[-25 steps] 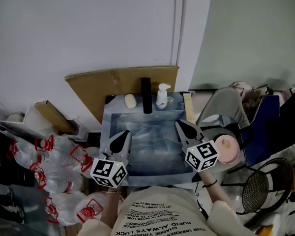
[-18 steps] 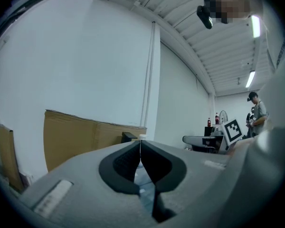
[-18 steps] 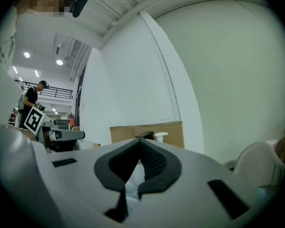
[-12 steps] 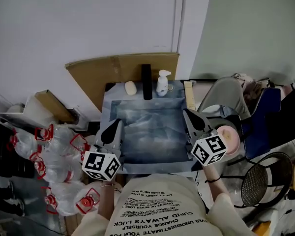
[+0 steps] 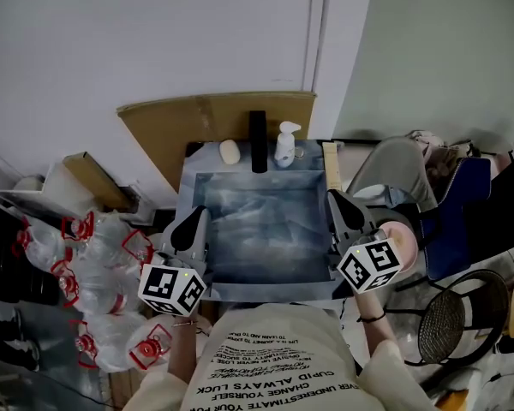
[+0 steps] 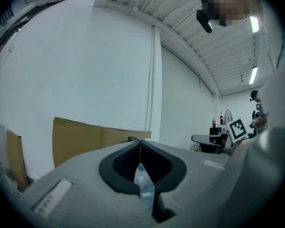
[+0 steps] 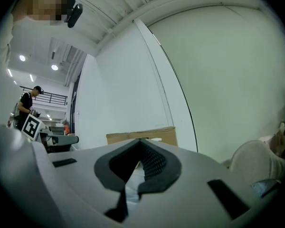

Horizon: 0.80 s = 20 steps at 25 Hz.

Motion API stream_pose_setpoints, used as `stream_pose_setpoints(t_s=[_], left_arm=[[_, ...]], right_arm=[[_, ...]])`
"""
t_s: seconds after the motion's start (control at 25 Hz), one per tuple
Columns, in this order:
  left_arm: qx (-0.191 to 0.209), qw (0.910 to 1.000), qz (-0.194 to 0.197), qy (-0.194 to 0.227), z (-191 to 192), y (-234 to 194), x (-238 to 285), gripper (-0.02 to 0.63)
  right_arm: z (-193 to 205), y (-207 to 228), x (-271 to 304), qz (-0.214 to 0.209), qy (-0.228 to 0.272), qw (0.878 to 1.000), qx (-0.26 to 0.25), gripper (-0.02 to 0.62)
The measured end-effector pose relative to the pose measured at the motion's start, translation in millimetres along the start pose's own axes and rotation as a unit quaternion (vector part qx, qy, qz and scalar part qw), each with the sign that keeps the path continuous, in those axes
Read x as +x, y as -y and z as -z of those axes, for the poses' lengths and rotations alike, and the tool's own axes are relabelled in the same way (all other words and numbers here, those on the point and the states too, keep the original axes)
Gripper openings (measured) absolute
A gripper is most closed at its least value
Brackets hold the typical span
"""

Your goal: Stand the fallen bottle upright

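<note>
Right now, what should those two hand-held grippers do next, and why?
Probably lower them and rest: nothing looks left to do. The pump bottle already stands upright at the back of the sink, and the left hand-held gripper and the right hand-held gripper are both shut and empty near its front rim.

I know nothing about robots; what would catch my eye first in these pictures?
Two hand-held tools with black-and-white marker cubes, the left gripper and the right gripper, hover shut and empty at either side of a steel sink. A white pump bottle stands upright on its back rim beside a black faucet. Clear water jugs with red caps crowd the left side.
</note>
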State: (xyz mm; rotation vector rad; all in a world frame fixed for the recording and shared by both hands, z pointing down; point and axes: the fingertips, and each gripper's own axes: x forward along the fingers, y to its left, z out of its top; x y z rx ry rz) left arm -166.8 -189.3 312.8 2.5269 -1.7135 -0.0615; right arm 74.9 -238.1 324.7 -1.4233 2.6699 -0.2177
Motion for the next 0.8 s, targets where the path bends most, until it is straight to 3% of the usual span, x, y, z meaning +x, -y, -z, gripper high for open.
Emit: stream_pose_setpoints(t_s=[0.8], left_arm=[[0.002, 0.9999, 0.000, -0.015, 8, -2, -7, 0.025]], right_arm=[[-6, 10, -14, 0.053, 0.017, 0.998, 0.001, 0.003]])
